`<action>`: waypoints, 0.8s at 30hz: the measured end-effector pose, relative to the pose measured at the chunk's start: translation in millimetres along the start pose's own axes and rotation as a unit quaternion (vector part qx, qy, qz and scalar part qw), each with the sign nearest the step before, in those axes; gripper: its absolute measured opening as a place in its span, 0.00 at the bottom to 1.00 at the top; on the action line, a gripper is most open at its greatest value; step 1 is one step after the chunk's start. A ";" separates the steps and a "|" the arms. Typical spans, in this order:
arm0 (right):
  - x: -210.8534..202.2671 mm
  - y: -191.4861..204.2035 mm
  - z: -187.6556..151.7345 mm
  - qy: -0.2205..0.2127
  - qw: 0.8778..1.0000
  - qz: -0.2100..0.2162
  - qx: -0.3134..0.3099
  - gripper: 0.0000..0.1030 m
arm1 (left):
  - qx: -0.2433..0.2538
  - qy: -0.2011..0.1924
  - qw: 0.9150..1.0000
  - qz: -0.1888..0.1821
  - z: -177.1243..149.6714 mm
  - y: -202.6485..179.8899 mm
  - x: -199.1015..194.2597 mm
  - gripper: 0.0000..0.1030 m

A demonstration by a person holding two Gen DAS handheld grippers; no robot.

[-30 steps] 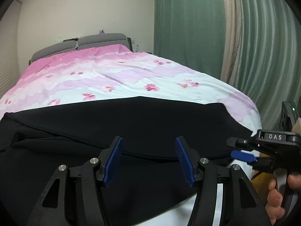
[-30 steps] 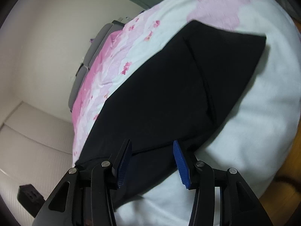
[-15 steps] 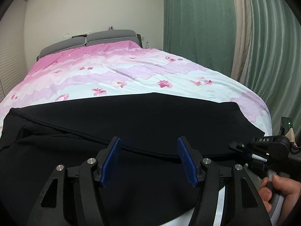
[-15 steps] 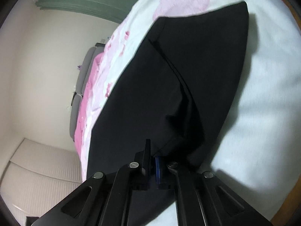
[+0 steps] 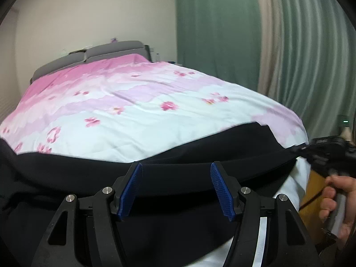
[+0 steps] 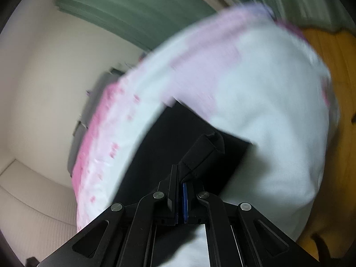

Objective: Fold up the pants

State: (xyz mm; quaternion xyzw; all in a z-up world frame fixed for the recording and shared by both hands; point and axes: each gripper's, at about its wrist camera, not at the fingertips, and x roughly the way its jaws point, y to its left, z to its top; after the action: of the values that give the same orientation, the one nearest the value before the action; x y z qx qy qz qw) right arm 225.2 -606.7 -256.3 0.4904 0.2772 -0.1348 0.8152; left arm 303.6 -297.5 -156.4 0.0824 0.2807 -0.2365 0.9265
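Note:
Black pants (image 5: 178, 178) lie across the near end of the bed, a raised fold running left to right. My left gripper (image 5: 176, 189) hovers over that fold, open, its blue pads (image 5: 131, 189) well apart and pressing nothing. In the left wrist view my right gripper (image 5: 320, 149) sits at the pants' right end, held by a person's hand (image 5: 336, 200). In the blurred right wrist view the right gripper (image 6: 180, 182) is shut on a stitched corner of the pants (image 6: 200, 151), which stands lifted off the cover.
The bed carries a pink and white flowered cover (image 5: 144, 106) with a grey headboard (image 5: 111, 51) at the far end. Green curtains (image 5: 222, 33) hang on the right. Wooden floor (image 6: 333, 66) shows past the bed's corner.
The right gripper closed on the pants' corner, lifted it and pulled it along. The pants' far edge has drawn nearer, baring more cover. The left gripper stayed open and shifted sideways.

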 end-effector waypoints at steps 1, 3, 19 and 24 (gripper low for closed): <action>5.2 -2.2 -2.2 0.012 1.000 -0.005 -0.002 0.03 | 0.003 0.003 1.000 -0.005 -1.6 -5.0 1.2 0.62; 6.4 -9.8 -5.9 0.017 1.000 -0.009 0.006 0.04 | 0.002 0.015 1.000 -0.013 -5.4 -12.4 6.0 0.65; -59.5 40.4 -57.6 -0.013 0.994 -0.082 -0.074 0.53 | -0.016 0.033 0.999 0.007 -21.6 9.9 5.6 0.65; -54.7 119.9 -93.8 -0.004 0.980 -0.029 -0.196 0.54 | -0.035 0.018 0.999 0.038 -24.7 50.9 -24.1 0.65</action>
State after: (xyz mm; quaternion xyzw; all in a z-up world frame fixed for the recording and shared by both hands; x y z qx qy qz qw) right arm 209.9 -469.6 -171.6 0.3121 0.3094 -0.1030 0.8923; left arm 298.9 -236.5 -162.3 0.0646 0.3024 -0.1900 0.9318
